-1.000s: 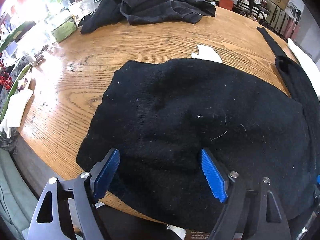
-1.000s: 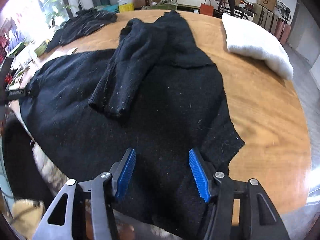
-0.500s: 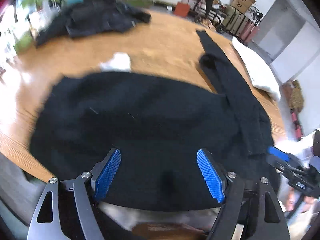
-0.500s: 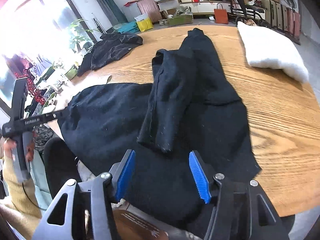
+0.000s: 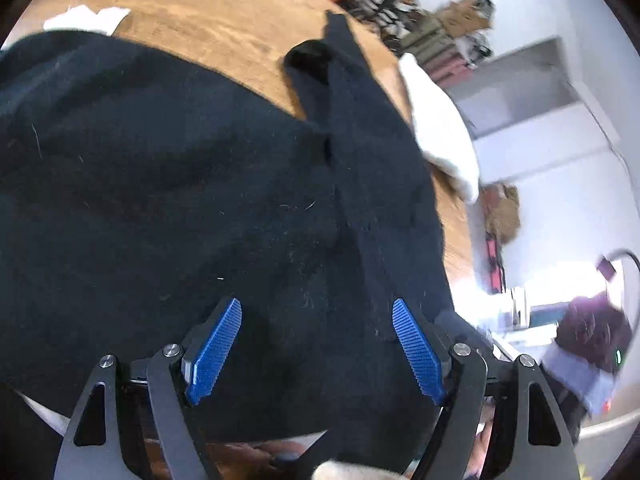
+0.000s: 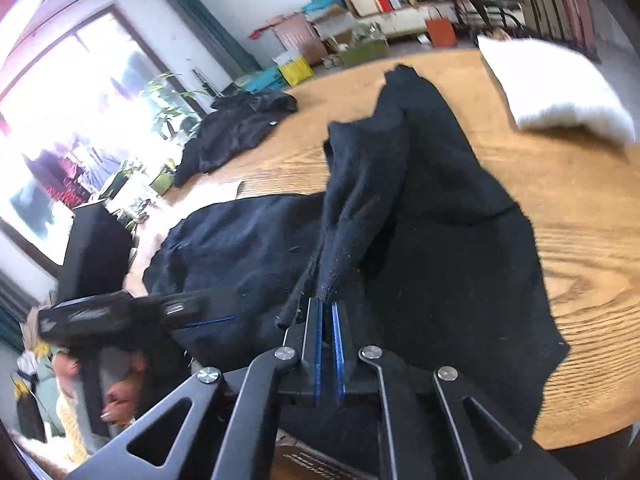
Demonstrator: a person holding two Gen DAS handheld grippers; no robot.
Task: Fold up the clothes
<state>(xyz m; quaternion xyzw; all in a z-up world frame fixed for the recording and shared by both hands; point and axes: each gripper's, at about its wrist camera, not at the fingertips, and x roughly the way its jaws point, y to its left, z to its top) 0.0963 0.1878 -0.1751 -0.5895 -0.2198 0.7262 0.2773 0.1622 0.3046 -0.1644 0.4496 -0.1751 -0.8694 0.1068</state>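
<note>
Sweater (image 6: 440, 248) lengthwise away | right tool (image 6: 328, 320) pinching sleeve (image 6: 352, 208) | left tool (image 5: 316, 344) spread

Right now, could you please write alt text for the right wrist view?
The right gripper is shut on the sleeve of a black sweater spread on a round wooden table. A white pillow lies beyond.
</note>
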